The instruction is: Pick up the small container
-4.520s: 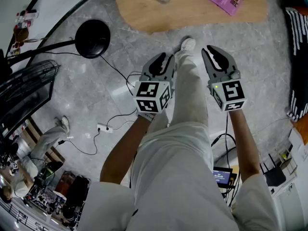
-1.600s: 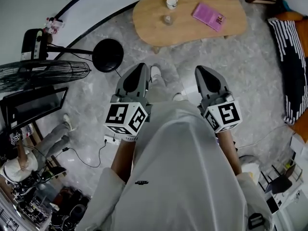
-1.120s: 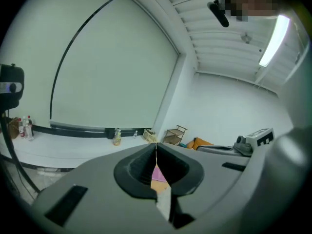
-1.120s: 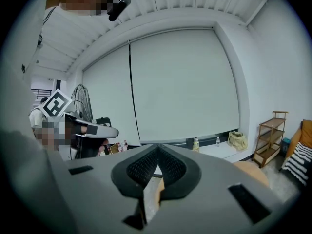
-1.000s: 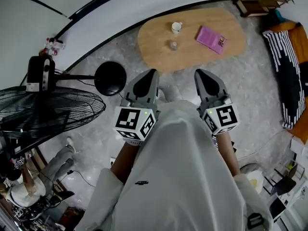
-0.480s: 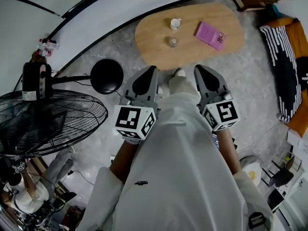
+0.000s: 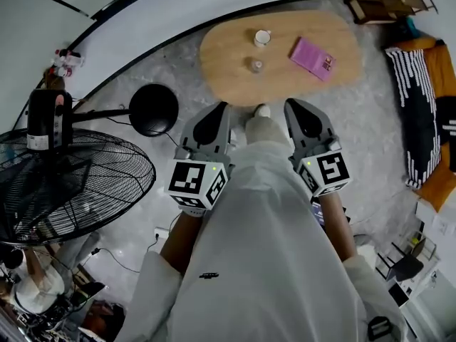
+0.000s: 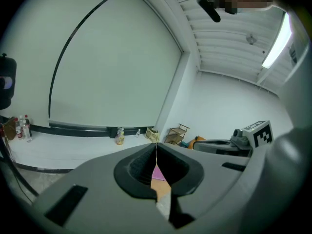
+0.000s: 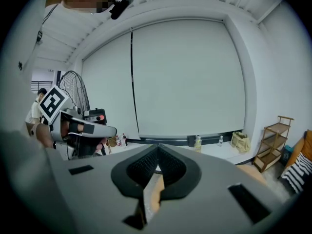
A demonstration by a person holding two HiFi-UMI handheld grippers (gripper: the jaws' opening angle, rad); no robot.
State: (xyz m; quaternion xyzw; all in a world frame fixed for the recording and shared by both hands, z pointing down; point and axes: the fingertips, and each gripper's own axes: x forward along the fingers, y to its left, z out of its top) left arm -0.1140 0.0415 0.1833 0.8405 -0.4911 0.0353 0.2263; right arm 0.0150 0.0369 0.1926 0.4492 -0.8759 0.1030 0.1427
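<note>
The small container (image 7: 256,65) sits on the wooden surface (image 7: 221,55), just nearer than a white cup (image 7: 261,38). Left tongs (image 7: 217,111) and right tongs (image 7: 293,107) have stayed clenched, empty (and well short of it). The approach looks barely begun.

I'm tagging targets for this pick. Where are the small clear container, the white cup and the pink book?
small clear container (image 7: 256,65): head view, its middle.
white cup (image 7: 261,38): head view, its open top.
pink book (image 7: 313,57): head view, centre of its cover.
</note>
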